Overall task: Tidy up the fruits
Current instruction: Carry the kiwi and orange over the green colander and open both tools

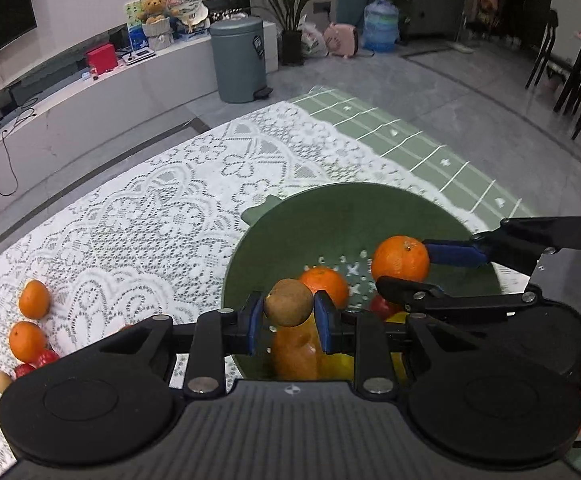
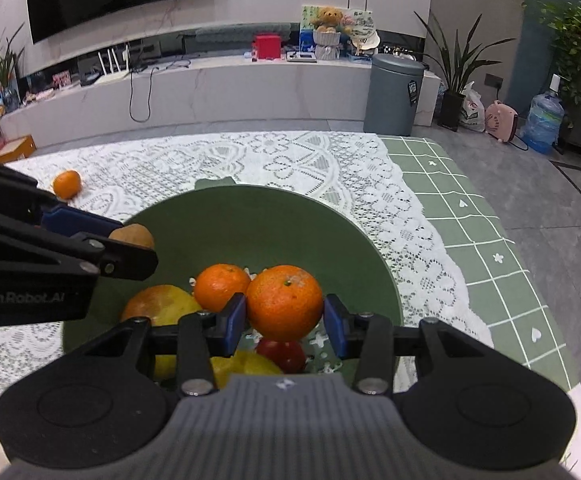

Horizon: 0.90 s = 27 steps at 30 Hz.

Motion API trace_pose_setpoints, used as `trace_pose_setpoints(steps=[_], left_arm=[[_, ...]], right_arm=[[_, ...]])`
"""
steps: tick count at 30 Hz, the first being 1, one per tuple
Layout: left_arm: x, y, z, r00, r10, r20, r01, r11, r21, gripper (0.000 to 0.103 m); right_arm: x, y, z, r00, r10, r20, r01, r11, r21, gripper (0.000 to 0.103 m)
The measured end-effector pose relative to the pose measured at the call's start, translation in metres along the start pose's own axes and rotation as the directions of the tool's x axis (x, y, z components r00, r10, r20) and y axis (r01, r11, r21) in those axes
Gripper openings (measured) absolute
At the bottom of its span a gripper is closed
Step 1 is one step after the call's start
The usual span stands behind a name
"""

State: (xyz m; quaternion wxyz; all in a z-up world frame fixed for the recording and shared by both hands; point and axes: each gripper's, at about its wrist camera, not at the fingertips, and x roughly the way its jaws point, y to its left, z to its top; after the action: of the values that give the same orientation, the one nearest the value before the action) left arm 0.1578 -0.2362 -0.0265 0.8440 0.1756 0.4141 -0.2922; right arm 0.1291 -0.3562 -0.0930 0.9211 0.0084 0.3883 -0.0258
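A green colander bowl [image 1: 290, 216] stands on the lace cloth; it also shows in the right wrist view [image 2: 330, 232]. My left gripper [image 1: 289, 310] is shut on a brown kiwi [image 1: 289, 303] above the bowl's near left rim; the kiwi also shows in the right wrist view [image 2: 132, 236]. My right gripper [image 2: 285, 312] is shut on an orange [image 2: 284, 302] over the bowl, also in the left wrist view [image 1: 400, 258]. In the bowl lie another orange [image 2: 220, 286], a red fruit [image 2: 284, 354] and yellow-orange fruits [image 2: 162, 306].
Two oranges [image 1: 33, 299] [image 1: 26, 340], red fruits [image 1: 36, 362] and a brown fruit [image 1: 2, 381] lie on the lace cloth [image 1: 130, 220] to the left. One orange shows in the right wrist view [image 2: 67, 184]. A green checked mat [image 2: 490, 240] lies to the right.
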Motion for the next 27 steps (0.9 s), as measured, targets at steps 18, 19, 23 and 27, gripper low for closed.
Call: trace_pose_setpoints(steps=[18,19,23,27], left_arm=[[0.034,-0.003,0.006,0.994,0.051,-0.097,-0.050,0.999,0.019,0.031],[0.035,-0.003,0.006,0.994,0.051,-0.099,-0.049,0.999,0.019,0.031],[0.036,-0.002,0.007,0.993,0.055,-0.103,-0.053,0.998,0.022,0.034],[0.035,-0.001,0.006,0.994,0.052,-0.100,-0.050,0.998,0.024,0.034]], right_arm=[[0.035,0.011,0.003,0.994,-0.094,-0.064,0.086,0.989,-0.124,0.040],[0.036,0.011,0.004,0.993,-0.097,-0.064,0.088,0.987,-0.131,0.040],[0.037,0.011,0.005,0.993,-0.099,-0.068,0.089,0.986,-0.141,0.040],[0.034,0.013,0.005,0.993,-0.102,-0.066,0.091,0.984,-0.151,0.040]])
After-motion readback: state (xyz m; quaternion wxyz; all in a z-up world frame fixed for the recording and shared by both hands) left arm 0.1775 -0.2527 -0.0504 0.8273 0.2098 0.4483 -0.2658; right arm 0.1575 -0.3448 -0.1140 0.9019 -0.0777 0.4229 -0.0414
